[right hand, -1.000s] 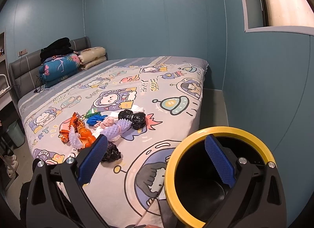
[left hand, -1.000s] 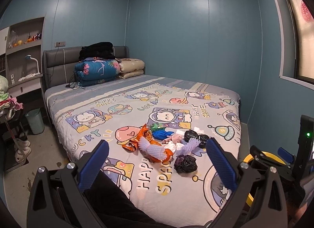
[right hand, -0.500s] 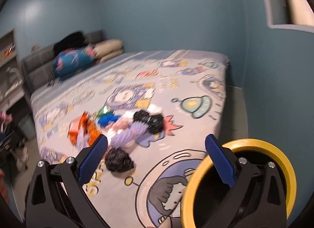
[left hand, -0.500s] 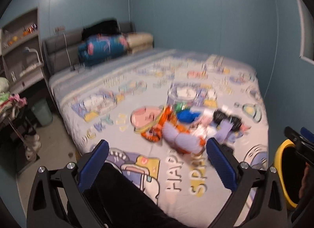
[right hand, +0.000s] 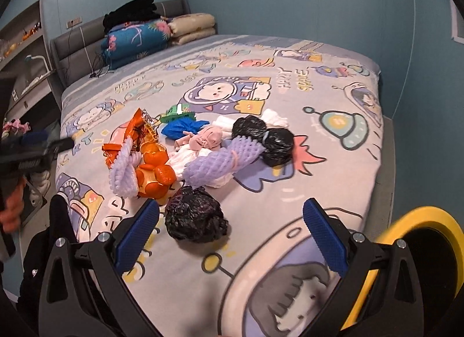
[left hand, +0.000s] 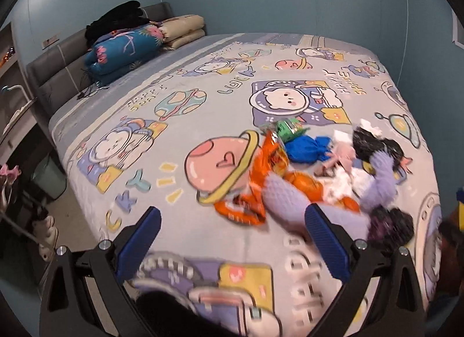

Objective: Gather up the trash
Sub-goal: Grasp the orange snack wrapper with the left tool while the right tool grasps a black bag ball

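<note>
Right wrist: right gripper (right hand: 230, 234) wide, empty.

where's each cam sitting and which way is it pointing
Left wrist: on the left tongs, looking along the open fingers over the bed toward the headboard; trash pile lies ahead to the right.
Right wrist: on the right tongs, open, facing the crumpled black bag; yellow-rimmed bin at lower right.
Shared: the bed and the trash pile.

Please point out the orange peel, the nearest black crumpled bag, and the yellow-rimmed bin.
orange peel (right hand: 155, 173): right wrist view, peel centre.
black crumpled bag (right hand: 195, 215): right wrist view, middle.
yellow-rimmed bin (right hand: 429, 213): right wrist view, upper rim.
</note>
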Available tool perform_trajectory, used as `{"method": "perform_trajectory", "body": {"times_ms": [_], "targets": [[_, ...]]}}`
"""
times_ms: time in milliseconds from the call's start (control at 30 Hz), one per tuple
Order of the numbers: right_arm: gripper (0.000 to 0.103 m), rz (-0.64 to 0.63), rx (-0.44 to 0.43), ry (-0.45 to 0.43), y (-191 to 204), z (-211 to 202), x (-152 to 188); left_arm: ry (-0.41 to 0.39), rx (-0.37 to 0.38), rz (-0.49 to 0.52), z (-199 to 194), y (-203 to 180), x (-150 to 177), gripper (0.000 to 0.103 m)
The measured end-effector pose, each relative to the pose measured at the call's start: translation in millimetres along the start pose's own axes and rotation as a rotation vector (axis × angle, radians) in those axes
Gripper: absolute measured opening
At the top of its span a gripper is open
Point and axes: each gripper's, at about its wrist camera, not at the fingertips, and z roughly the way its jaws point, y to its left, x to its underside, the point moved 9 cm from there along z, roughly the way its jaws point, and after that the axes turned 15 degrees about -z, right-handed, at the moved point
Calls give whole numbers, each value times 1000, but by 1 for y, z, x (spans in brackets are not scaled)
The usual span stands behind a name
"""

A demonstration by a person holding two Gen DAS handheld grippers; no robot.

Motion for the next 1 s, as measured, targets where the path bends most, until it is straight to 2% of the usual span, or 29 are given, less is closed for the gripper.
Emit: {"method": "perform_trajectory", "body": {"times_ms": [200, 333, 433, 567, 667, 833, 867, 933, 1000], "targets": [[95, 3, -20, 39, 7, 23, -4, 70, 77, 20, 56, -12, -31, 96], [95, -1, -8, 70, 10, 36, -5, 141, 122, 78, 87, -31, -34, 96], [95, -7, -25, 104, 15, 45, -1, 189, 149, 81, 104, -36, -35, 96], [95, -22, -22, 122, 18, 52, 4, 229, 203, 64, 120, -39, -34, 96], [95, -19, -32, 132, 19, 57, 7, 269, 272, 68, 129, -47, -27, 96], [95, -10, -33, 152, 19, 66, 8, 268, 307, 84, 136, -55, -23, 96], [95, -10, -32, 157, 19, 67, 9, 271, 314, 85, 138, -56, -22, 94], [93, -15, -36, 166, 22, 70, 10, 297, 338, 68, 142, -58, -20, 85], [83, -25, -29, 181, 25, 74, 12, 320, 361, 52, 145, -61, -17, 78]]}}
